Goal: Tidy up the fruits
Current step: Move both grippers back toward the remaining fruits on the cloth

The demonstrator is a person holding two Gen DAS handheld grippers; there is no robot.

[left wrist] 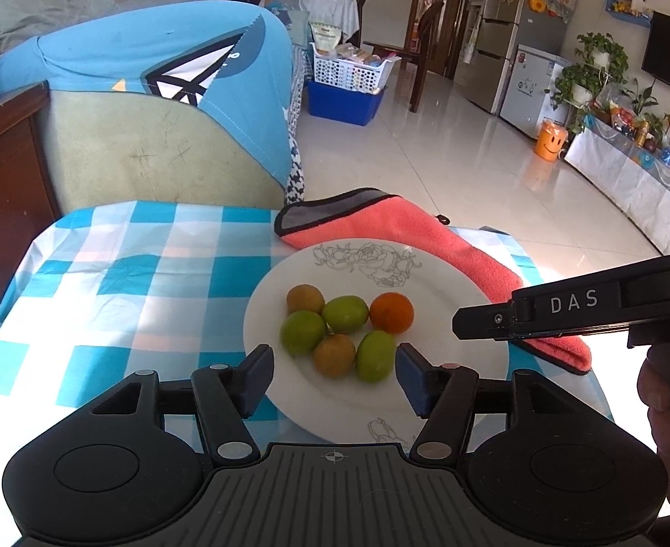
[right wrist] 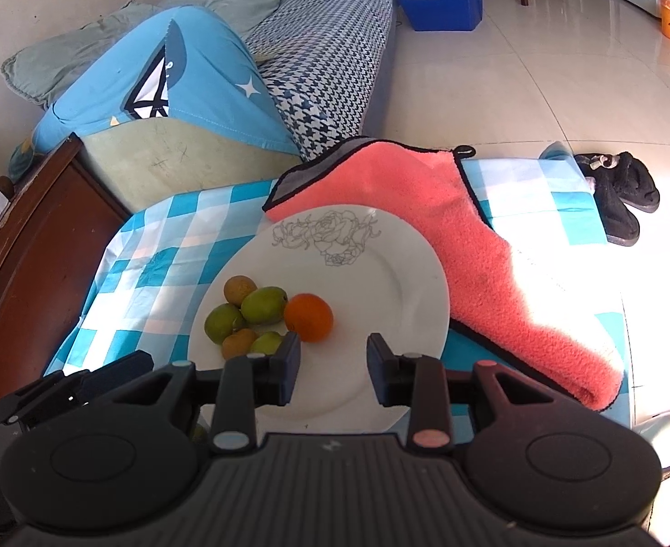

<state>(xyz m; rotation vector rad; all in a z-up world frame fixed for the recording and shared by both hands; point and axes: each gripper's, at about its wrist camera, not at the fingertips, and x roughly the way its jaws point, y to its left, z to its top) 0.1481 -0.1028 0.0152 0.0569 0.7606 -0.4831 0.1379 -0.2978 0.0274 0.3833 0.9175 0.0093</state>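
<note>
Our left fingers point(left wrist: 335, 371) and right fingers point(right wrist: 332, 371) stand apart, empty, over the plate point(left wrist: 449, 282).
Six fruits point(left wrist: 346, 330) cluster left of the plate's middle; nearest green fruit point(left wrist: 375, 355) stands roughly upright.

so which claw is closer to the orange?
Right. The right claw sits open just in front of the orange, its near pad almost beside it. The left claw is open around the green and brown fruit instead.

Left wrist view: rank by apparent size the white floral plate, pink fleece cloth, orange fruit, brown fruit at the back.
1. White floral plate
2. Pink fleece cloth, partly hidden, so close to the plate
3. Orange fruit
4. Brown fruit at the back, only slightly smaller
</note>
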